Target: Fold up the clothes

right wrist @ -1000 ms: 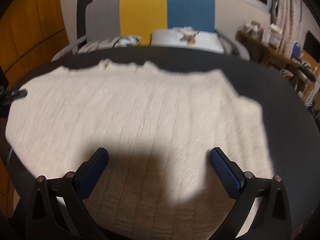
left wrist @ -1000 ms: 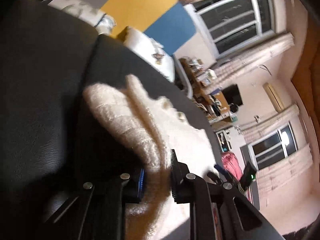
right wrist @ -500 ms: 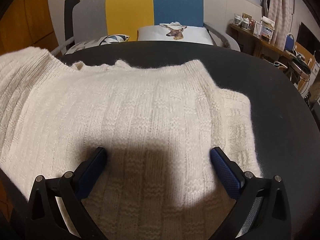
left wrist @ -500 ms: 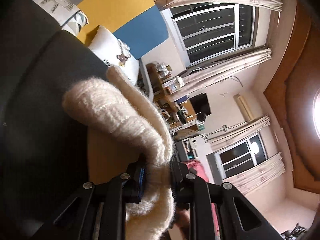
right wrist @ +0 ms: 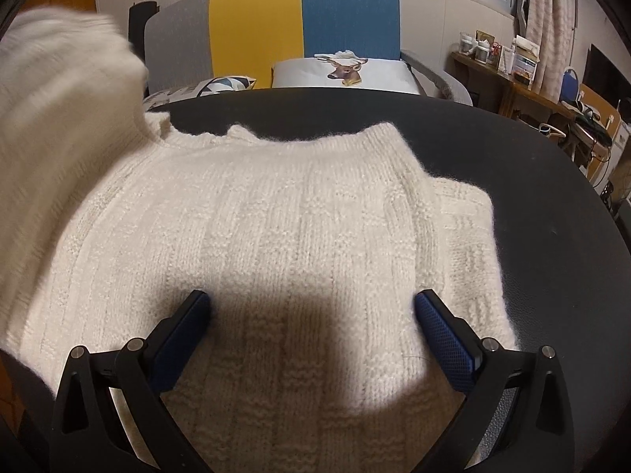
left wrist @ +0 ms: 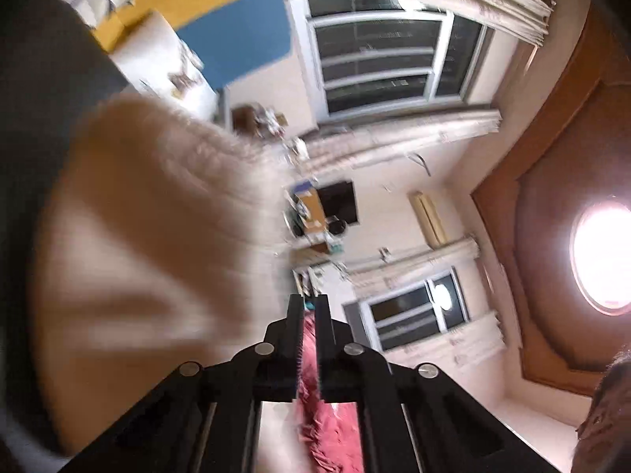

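Observation:
A cream knitted sweater (right wrist: 276, 216) lies spread on the round black table (right wrist: 532, 197). Its left part (right wrist: 59, 98) is raised and blurred at the upper left of the right wrist view. My right gripper (right wrist: 311, 307) hovers open over the sweater's near half, with nothing between its blue pads. In the left wrist view the sweater (left wrist: 150, 236) is a blurred cream mass to the left of my left gripper (left wrist: 308, 303). That gripper is shut, points level into the room and holds nothing.
Behind the table stands a sofa (right wrist: 347, 12) with a grey, yellow and blue back and a deer cushion (right wrist: 343, 71). A cluttered wooden desk (right wrist: 512, 67) runs along the right wall. Red cloth (left wrist: 331, 425) lies beyond the left gripper.
My left gripper, which was shut on a fold of the sweater, has let it go and shut with nothing in it while swinging up and away. The right gripper stays where it was.

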### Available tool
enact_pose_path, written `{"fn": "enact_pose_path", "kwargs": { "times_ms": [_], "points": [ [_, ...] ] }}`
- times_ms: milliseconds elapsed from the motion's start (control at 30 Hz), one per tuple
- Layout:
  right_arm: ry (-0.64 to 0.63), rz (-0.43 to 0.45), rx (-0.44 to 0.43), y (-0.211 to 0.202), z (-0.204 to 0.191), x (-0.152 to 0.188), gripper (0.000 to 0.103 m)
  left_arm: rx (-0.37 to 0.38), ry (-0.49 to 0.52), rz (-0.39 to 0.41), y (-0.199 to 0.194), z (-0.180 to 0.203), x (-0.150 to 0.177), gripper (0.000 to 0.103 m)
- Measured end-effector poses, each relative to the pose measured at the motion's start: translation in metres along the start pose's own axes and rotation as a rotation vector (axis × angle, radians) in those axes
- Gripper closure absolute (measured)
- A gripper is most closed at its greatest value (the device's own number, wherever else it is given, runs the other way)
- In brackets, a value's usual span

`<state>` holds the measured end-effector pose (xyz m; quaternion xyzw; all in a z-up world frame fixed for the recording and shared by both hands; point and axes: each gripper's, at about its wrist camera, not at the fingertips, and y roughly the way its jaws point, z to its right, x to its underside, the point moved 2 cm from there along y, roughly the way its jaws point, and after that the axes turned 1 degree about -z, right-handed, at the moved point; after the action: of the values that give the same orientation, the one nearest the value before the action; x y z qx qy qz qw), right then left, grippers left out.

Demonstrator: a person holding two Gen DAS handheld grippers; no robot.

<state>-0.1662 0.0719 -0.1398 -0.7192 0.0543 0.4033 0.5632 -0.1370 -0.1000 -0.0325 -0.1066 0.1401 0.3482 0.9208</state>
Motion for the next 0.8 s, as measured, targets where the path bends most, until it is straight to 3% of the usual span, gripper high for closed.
{"fn": "enact_pose_path", "kwargs": {
  "times_ms": [100,200,400,433,500,667,800],
  "points": [
    [0.005,0.005,-0.007,-0.001,0.001,0.0,0.0,-0.028,0.026,-0.067,0.036,0.004,0.002,0.101],
    [0.013,0.011,-0.021,-0.002,0.003,0.001,0.0,-0.117,0.087,-0.087,0.042,0.007,0.0,0.101],
    [0.018,0.022,-0.03,-0.003,0.004,0.001,0.0,-0.618,0.276,-0.221,0.025,-0.006,-0.002,0.082],
    [0.019,0.024,-0.032,-0.004,0.004,0.001,0.0,-0.659,0.266,-0.24,0.021,-0.012,-0.003,0.081],
    [0.023,0.03,-0.037,-0.005,0.004,0.002,0.0,-0.687,0.208,-0.267,0.013,-0.025,-0.005,0.078],
    [0.043,0.044,-0.089,-0.009,0.009,0.001,0.0,-0.616,0.063,-0.26,0.014,-0.034,-0.015,0.066],
    [0.076,0.084,-0.19,-0.018,0.024,0.002,0.0,-0.682,0.166,-0.353,0.044,-0.023,-0.026,0.055]
  ]
}}
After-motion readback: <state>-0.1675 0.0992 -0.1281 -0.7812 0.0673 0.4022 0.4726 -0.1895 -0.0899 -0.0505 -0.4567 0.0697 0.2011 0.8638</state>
